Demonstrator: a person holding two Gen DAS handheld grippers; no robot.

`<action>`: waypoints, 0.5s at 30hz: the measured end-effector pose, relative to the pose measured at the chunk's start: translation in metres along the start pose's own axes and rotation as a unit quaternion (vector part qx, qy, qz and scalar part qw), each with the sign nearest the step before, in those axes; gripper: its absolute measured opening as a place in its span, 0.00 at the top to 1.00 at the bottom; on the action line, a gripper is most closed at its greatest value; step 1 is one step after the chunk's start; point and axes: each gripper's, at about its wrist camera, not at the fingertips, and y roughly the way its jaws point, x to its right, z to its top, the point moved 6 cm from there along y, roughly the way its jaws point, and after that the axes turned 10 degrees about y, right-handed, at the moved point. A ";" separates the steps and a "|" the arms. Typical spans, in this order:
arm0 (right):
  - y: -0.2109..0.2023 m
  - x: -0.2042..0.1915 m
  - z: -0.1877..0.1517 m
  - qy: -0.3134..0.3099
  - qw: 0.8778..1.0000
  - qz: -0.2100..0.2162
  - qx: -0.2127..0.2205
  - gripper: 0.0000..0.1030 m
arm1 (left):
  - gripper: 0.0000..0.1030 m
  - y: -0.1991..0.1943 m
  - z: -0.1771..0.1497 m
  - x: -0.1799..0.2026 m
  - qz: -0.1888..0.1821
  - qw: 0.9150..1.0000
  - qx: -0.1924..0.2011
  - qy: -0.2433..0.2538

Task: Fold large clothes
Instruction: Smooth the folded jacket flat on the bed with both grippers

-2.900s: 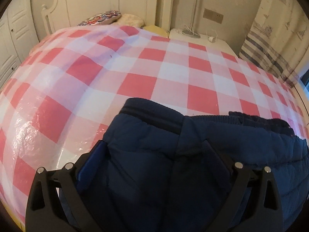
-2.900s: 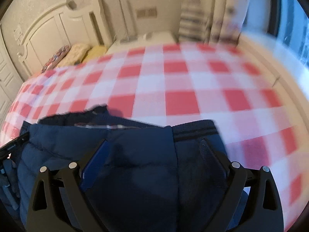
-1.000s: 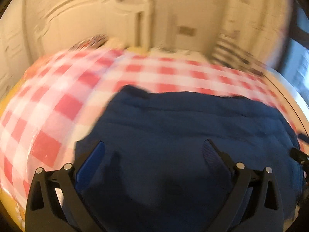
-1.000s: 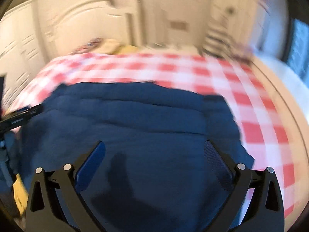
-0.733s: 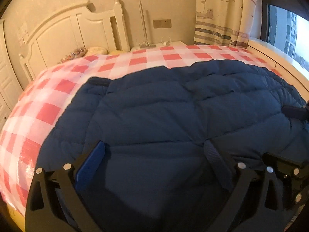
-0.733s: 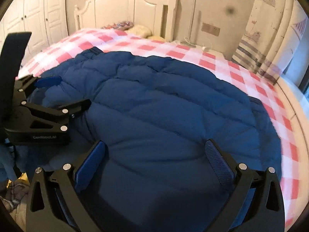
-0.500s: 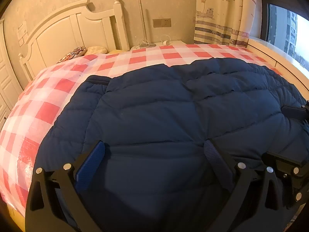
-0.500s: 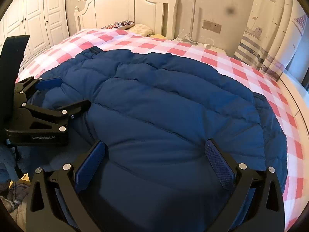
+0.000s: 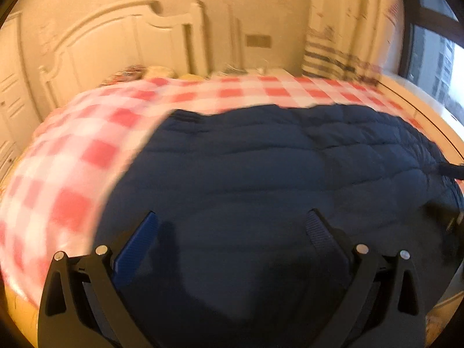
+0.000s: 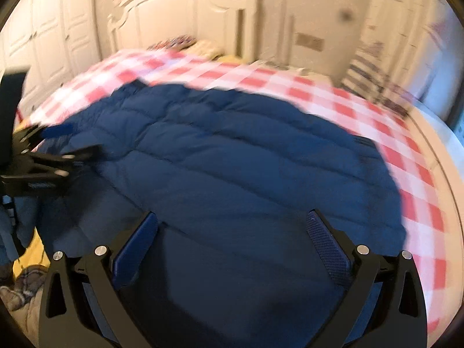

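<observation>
Both views are motion-blurred. Nearest to me, my left hand-held gripper (image 9: 230,226) has its jaws spread wide, blue pads apart, nothing between them; it hangs over the near part of the navy quilted coat (image 9: 275,179). My right hand-held gripper (image 10: 231,226) reads the same: jaws wide, nothing held, above the coat's near hem area.

From the right wrist camera I see the left gripper at the left edge, over the coat's left side. From the left wrist camera only a dark sliver of the right gripper shows at the right edge, too blurred to read.

The coat lies spread flat across the bed, covering most of its near half, with a dark ribbed cuff (image 10: 364,142) at its right side. Past it, the red-and-white checked bedcover (image 10: 261,79) runs to the pillows (image 10: 185,43) and the white headboard (image 10: 179,14). White wardrobe doors (image 10: 49,34) stand left, a striped curtain (image 9: 333,55) and a window (image 9: 435,58) right.
</observation>
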 end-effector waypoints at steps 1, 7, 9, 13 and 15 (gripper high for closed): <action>-0.002 0.014 -0.004 0.014 1.000 -0.009 -0.001 0.05 | 0.02 -0.001 -0.008 -0.011 0.009 1.000 -0.007 -0.005; 0.003 0.053 -0.032 0.064 0.997 0.034 0.021 0.04 | 0.02 0.005 -0.042 -0.029 0.010 1.000 0.008 0.010; 0.005 0.050 -0.030 0.062 0.998 0.024 0.018 0.05 | 0.02 0.008 -0.039 -0.028 0.018 1.000 0.000 0.007; 0.005 0.050 -0.030 0.066 0.997 0.026 0.020 0.04 | 0.02 0.010 -0.037 -0.028 0.018 1.000 -0.004 0.005; 0.004 0.051 -0.030 0.069 0.997 0.027 0.024 0.04 | 0.02 0.011 -0.038 -0.028 0.018 1.000 -0.005 0.004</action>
